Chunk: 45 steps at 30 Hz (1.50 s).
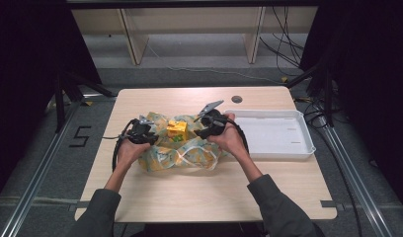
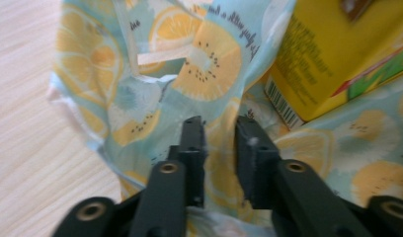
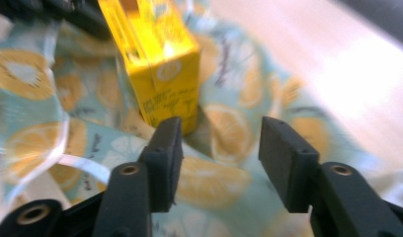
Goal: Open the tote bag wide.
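Pale wood grain is running across the worktop (image 1: 204,192) where I am working, with a dark floor and shelving legs beyond its far edge. A crumpled bag (image 1: 182,150) printed with lemon slices on pale blue is lying near the middle of the worktop, and a yellow carton (image 1: 177,130) is standing on its folds, between my two hands. A white tray (image 1: 301,129) is sitting just to the right of the bag.

I am holding my left hand-held gripper (image 2: 219,129) over the left part of the bag; its jaws are standing a little apart, with the printed fabric under them and nothing clamped, and the carton is lying just beyond them to the right in the left gripper view.

I am pointing my right hand-held gripper (image 3: 220,129) at the carton from the other side. Its jaws are standing wider apart, gripping nothing, with the carton just past the left jaw and the bag beneath.
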### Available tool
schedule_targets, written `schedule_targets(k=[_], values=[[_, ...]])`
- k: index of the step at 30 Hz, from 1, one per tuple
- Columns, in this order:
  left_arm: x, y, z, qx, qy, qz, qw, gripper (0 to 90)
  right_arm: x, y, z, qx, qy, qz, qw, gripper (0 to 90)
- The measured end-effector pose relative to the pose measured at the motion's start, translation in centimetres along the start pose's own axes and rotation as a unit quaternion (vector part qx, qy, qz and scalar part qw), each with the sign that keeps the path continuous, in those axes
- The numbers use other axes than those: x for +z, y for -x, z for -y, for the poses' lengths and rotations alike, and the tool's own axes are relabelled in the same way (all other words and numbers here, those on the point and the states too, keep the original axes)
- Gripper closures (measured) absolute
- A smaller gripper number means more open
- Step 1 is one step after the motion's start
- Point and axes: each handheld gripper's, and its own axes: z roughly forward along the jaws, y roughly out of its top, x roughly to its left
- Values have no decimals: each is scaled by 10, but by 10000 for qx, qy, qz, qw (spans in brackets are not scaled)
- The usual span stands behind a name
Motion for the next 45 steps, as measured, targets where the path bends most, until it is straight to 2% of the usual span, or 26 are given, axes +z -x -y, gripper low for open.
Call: schedule_targets(k=[3,4,5,6,9,10,11,12,13,15,16,19,20,21,25,27,31,34,36,39,40,41,42,43,44,45], values=[[-16,-3,-2,-94,206,-5,9997,654,-20,8,2,-75,214,108,9997,519],[-22,-4,-2,-135,287,-18,9995,644,-25,10,4,17,192,135,9997,524],[-27,-4,-1,-231,402,-6,9989,647,-28,14,6,66,79,150,9998,534],[-34,-6,0,-147,402,11,9991,657,-29,16,10,87,65,204,9997,546],[-48,-3,7,-203,560,154,9981,719,-24,19,22,276,-231,250,9990,596],[-50,0,11,-180,551,177,9982,738,-21,21,27,236,-321,257,9989,626],[-52,2,15,-87,524,250,9983,756,-18,21,31,327,-409,195,9984,648],[-53,6,20,-52,482,300,9984,776,-15,23,34,252,-549,154,9981,667],[-55,7,25,85,414,332,9986,792,-12,22,38,229,-606,126,9978,688],[-54,12,33,9,481,459,9978,817,-5,18,42,236,-791,-5,9966,724],[-53,13,37,71,432,546,9975,826,-2,14,44,262,-825,-86,9962,749],[-49,17,44,98,384,590,9975,847,6,6,47,93,-1079,-194,9939,782],[-48,17,46,176,325,570,9977,853,9,5,48,53,-1128,-235,9933,793],[-47,17,48,201,228,582,9978,860,13,2,50,77,-1187,-271,9925,796],[-42,16,55,163,167,559,9982,876,22,-7,54,5,-1369,-348,9900,797],[-40,15,58,118,114,551,9983,878,26,-11,57,86,-1413,-374,9892,793],[-42,14,60,133,70,490,9987,875,28,-14,61,30,-1415,-432,9890,737],[-48,16,60,48,253,487,9985,861,17,-16,56,-6,-1278,-394,9910,672],[-53,19,61,-78,391,472,9981,847,3,-16,49,-30,-1138,-214,9933,602],[-65,23,65,24,451,404,9982,814,-17,-15,41,127,-799,-133,9966,515],[-68,24,66,-21,505,414,9979,796,-25,-15,38,133,-675,-33,9976,481],[-74,25,67,9,585,420,9974,775,-29,-14,36,139,-534,-38,9985,456],[-78,28,69,-77,643,406,9971,734,-35,-13,33,179,-333,-79,9993,443],[-82,31,71,-93,610,397,9973,680,-38,-12,30,207,-137,-150,9996,432],[-85,33,73,-17,588,406,9974,642,-40,-10,27,-3,43,-288,9996,434],[-87,38,76,-57,590,435,9973,601,-40,-10,24,-25,120,-345,9993,433]])
